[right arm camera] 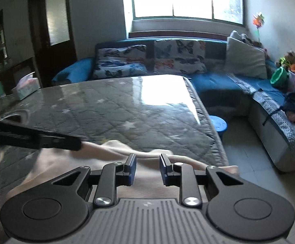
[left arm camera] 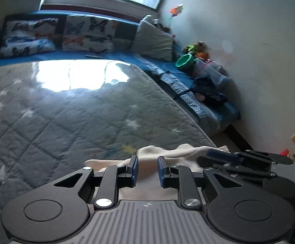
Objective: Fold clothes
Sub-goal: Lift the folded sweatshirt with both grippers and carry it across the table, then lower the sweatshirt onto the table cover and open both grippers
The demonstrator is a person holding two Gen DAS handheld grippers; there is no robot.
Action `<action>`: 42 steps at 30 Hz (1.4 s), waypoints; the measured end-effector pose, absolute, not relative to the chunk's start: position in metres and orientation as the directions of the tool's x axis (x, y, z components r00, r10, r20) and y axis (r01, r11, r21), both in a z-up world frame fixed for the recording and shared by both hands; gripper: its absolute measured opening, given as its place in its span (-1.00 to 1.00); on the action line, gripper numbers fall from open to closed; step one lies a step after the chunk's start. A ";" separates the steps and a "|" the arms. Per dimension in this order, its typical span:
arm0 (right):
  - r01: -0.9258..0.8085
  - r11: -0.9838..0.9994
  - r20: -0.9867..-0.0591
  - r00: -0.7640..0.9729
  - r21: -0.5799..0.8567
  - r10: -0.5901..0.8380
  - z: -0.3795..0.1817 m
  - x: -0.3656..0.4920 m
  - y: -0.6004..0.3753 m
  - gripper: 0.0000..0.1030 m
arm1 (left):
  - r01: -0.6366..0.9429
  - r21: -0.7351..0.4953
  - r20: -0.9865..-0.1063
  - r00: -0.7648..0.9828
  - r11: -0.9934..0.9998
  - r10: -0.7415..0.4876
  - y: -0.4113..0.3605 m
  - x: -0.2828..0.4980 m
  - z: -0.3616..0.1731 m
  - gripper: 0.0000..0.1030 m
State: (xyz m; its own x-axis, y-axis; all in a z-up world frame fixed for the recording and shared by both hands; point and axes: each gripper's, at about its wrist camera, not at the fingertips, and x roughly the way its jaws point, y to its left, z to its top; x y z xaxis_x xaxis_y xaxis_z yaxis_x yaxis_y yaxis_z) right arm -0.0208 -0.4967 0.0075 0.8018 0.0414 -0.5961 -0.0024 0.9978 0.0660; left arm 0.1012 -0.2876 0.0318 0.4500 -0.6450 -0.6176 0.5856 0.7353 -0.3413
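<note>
A cream garment (left arm camera: 167, 152) lies rumpled on the near edge of the grey star-quilted table (left arm camera: 66, 111). My left gripper (left arm camera: 147, 170) hovers just over it, jaws open, cloth showing below the gap. To its right, the right gripper's blue-padded finger (left arm camera: 218, 154) reaches onto the garment's right end. In the right wrist view the same cream garment (right arm camera: 110, 152) spreads under my right gripper (right arm camera: 148, 169), which is also open. The left gripper comes in from the left there, and its dark finger (right arm camera: 66, 141) touches the cloth's far edge.
The table's top (right arm camera: 117, 105) is glossy with window glare. A tissue box (right arm camera: 26, 87) stands at its far left corner. A blue sofa (right arm camera: 218, 81) with butterfly cushions wraps the back and right, holding a green bowl (right arm camera: 279, 77) and toys. A blue stool (right arm camera: 218, 124) sits beside the table.
</note>
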 end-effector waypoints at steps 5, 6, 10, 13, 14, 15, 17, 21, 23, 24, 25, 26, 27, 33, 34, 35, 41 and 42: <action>-0.027 0.999 -0.606 0.794 0.040 0.046 0.004 -0.026 -0.481 -0.53 | 0.602 -0.335 -0.639 0.421 0.725 -0.644 -0.302 0.102 0.026 -0.58; -0.035 0.999 -0.611 0.790 0.034 0.048 0.001 -0.024 -0.481 -0.53 | 0.608 -0.344 -0.635 0.411 0.715 -0.654 -0.300 0.099 0.026 -0.58; -0.047 0.999 -0.617 0.786 0.023 0.052 -0.005 -0.015 -0.482 -0.51 | 0.644 -0.357 -0.622 0.377 0.677 -0.687 -0.292 0.082 0.024 -0.58; -0.049 0.999 -0.620 0.782 0.023 0.053 -0.006 -0.004 -0.483 -0.48 | 0.672 -0.345 -0.624 0.357 0.655 -0.695 -0.291 0.068 0.022 -0.55; -0.049 0.999 -0.623 0.781 0.021 0.051 -0.007 0.000 -0.483 -0.46 | 0.681 -0.341 -0.627 0.349 0.648 -0.697 -0.292 0.064 0.020 -0.55; -0.049 0.999 -0.624 0.780 0.023 0.052 -0.007 0.002 -0.483 -0.44 | 0.689 -0.335 -0.631 0.343 0.643 -0.696 -0.292 0.060 0.018 -0.55; -0.046 0.998 -0.621 0.782 0.032 0.056 -0.007 0.006 -0.484 -0.38 | 0.698 -0.327 -0.634 0.338 0.637 -0.696 -0.293 0.055 0.015 -0.54; -0.039 0.998 -0.613 0.788 0.046 0.059 -0.005 0.009 -0.487 -0.36 | 0.700 -0.321 -0.633 0.343 0.638 -0.695 -0.291 0.050 0.014 -0.54; -0.035 0.998 -0.614 0.787 0.054 0.060 -0.003 0.009 -0.490 -0.36 | 0.701 -0.319 -0.632 0.345 0.639 -0.694 -0.290 0.048 0.014 -0.54; -0.034 0.998 -0.613 0.788 0.058 0.063 -0.002 0.008 -0.490 -0.36 | 0.701 -0.317 -0.631 0.346 0.639 -0.694 -0.290 0.047 0.014 -0.54; -0.038 0.997 -0.612 0.787 0.071 0.074 -0.001 0.006 -0.491 -0.36 | 0.701 -0.316 -0.631 0.348 0.639 -0.693 -0.289 0.046 0.013 -0.54; -0.042 0.995 -0.611 0.787 0.085 0.085 0.001 0.003 -0.492 -0.36 | 0.702 -0.314 -0.631 0.349 0.639 -0.693 -0.289 0.045 0.013 -0.54; -0.045 0.994 -0.610 0.786 0.098 0.096 0.002 0.001 -0.492 -0.36 | 0.702 -0.313 -0.630 0.350 0.639 -0.693 -0.288 0.043 0.013 -0.53; -0.041 0.994 -0.596 0.798 0.099 0.092 0.010 -0.027 -0.492 -0.36 | 0.697 -0.302 -0.627 0.369 0.650 -0.686 -0.277 0.037 0.014 -0.53; -0.057 0.995 -0.595 0.798 0.080 0.094 0.012 -0.036 -0.488 -0.36 | 0.696 -0.300 -0.626 0.372 0.652 -0.685 -0.275 0.036 0.015 -0.53; -0.073 0.995 -0.594 0.799 0.061 0.095 0.014 -0.045 -0.484 -0.36 | 0.695 -0.298 -0.626 0.375 0.654 -0.684 -0.273 0.035 0.015 -0.53; -0.103 0.994 -0.615 0.786 -0.023 0.067 0.010 -0.090 -0.462 -0.36 | 0.691 -0.288 -0.620 0.393 0.663 -0.679 -0.262 0.027 0.014 -0.53; -0.096 0.995 -0.616 0.786 -0.037 0.053 0.008 -0.096 -0.459 -0.36 | 0.687 -0.288 -0.622 0.396 0.668 -0.676 -0.260 0.026 0.014 -0.53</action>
